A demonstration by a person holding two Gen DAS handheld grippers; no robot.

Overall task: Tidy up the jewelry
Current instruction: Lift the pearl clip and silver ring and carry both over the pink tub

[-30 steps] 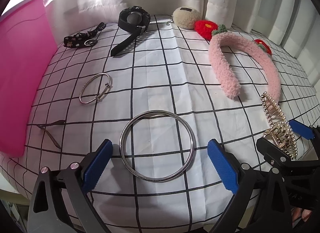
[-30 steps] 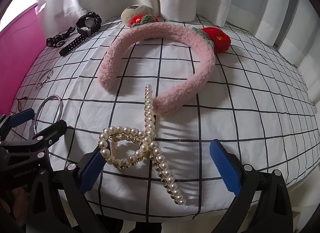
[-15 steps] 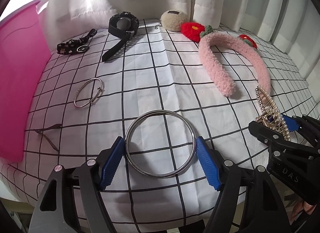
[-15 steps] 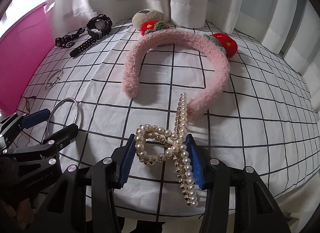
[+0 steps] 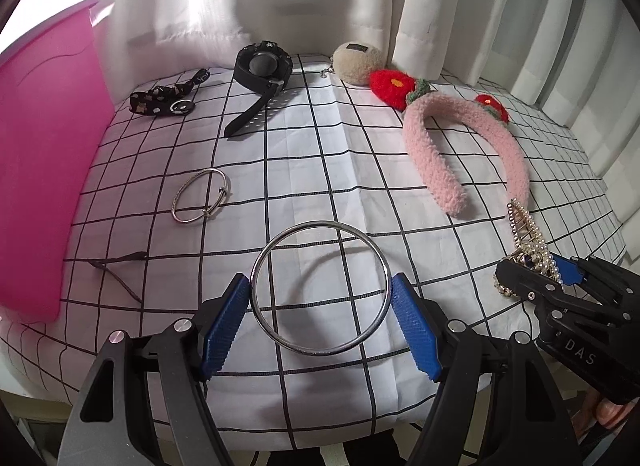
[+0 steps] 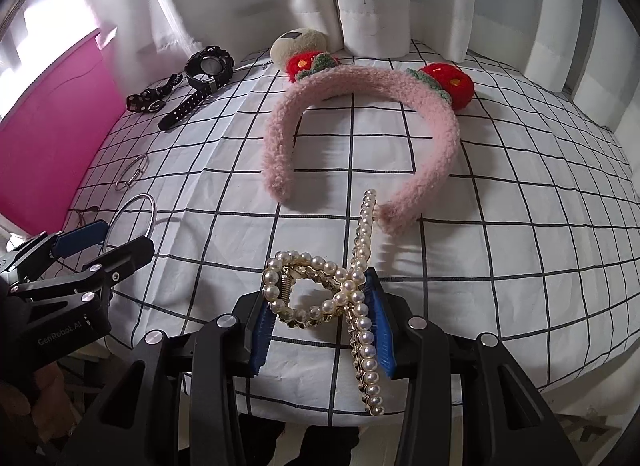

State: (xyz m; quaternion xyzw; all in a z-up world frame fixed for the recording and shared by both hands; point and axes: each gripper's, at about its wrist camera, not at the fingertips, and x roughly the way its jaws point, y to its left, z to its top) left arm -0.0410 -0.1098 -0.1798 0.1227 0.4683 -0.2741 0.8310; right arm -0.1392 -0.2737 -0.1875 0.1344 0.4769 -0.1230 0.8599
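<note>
My left gripper [image 5: 320, 322] is shut on a large silver ring [image 5: 320, 225], its blue pads [image 5: 224, 322] pressing both sides and lifting it a little off the checked cloth. My right gripper [image 6: 322, 322] is shut on a pearl hair claw [image 6: 360, 266], raised slightly above the cloth. The claw also shows at the right of the left wrist view [image 5: 524, 234], and the ring at the left of the right wrist view [image 6: 150, 207]. A pink fuzzy headband [image 6: 360, 77] with red flowers lies behind the claw.
A pink bin [image 5: 40, 185] stands at the left edge. A small silver bangle [image 5: 200, 195], black watch [image 5: 260, 65], dotted black strap [image 5: 160, 99] and beige plush charm [image 5: 358, 63] lie on the cloth [image 5: 340, 145]. White curtains hang behind.
Both grippers closed: the left on the silver ring, the right on the pearl claw. Both pieces now sit slightly raised off the cloth.
</note>
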